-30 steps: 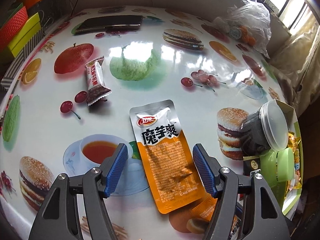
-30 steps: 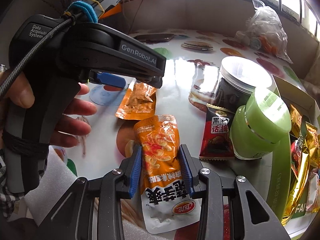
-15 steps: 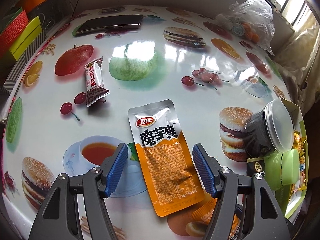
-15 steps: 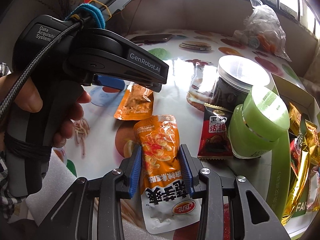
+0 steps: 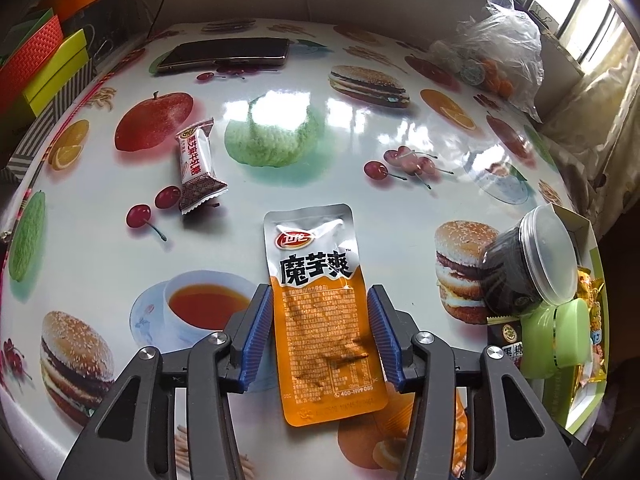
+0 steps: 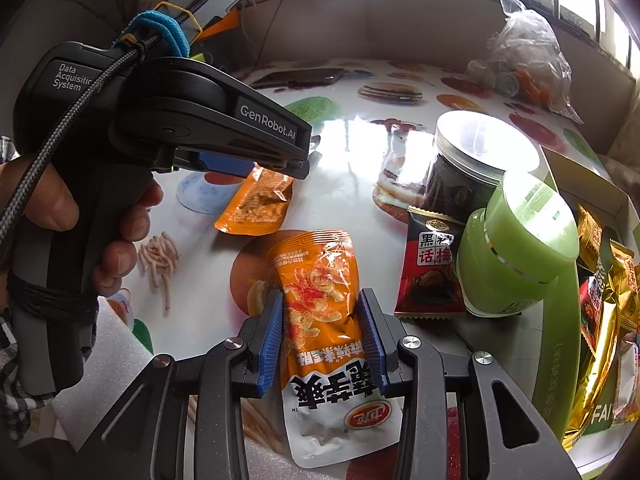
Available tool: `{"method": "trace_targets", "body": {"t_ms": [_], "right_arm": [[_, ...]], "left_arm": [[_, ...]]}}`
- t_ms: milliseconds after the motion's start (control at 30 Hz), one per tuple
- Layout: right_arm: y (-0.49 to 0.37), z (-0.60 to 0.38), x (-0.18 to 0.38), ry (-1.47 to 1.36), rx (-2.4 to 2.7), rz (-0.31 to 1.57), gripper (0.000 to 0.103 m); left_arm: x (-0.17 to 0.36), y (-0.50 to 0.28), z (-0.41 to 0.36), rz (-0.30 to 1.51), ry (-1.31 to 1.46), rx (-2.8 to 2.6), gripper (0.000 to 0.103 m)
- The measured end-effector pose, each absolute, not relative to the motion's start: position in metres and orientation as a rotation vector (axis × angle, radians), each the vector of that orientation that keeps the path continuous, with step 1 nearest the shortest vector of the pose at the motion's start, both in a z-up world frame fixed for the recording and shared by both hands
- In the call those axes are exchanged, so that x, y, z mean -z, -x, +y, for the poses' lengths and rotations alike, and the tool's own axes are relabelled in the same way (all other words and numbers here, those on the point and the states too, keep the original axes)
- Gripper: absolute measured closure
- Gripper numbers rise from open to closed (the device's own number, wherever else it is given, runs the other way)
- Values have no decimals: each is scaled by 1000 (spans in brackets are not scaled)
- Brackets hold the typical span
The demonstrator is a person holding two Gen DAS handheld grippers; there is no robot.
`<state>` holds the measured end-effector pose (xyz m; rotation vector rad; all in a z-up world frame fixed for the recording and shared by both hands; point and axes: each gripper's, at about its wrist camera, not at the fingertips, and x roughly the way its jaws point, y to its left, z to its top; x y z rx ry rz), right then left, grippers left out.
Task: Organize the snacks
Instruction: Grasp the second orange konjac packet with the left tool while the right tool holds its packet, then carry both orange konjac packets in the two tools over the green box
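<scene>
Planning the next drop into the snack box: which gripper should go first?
Right. The right gripper is shut on its orange packet, beside the snack box. The left gripper, just closing, only straddles its packet on the table.

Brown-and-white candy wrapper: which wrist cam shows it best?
Left wrist view: the brown-and-white candy lies unobstructed on the table, far-left of the orange pouch. In the right wrist view I can't find it; the left gripper blocks that area.

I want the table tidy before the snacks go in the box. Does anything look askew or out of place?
Yes. The green plastic jar leans tilted against the dark jar with a clear lid, resting partly on the red plum packet. A small brown-and-white candy bar lies alone, far from the others.
</scene>
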<state>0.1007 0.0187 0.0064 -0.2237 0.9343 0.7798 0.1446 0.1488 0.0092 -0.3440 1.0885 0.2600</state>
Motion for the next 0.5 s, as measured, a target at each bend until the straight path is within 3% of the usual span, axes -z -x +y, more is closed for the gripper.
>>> {"method": "trace_targets", "body": {"t_ms": [500], "right_arm": [[-96,20,-13,223,-764,911,67]], "left_arm": [[-32,-129,155,1027,341,-252,56]]}}
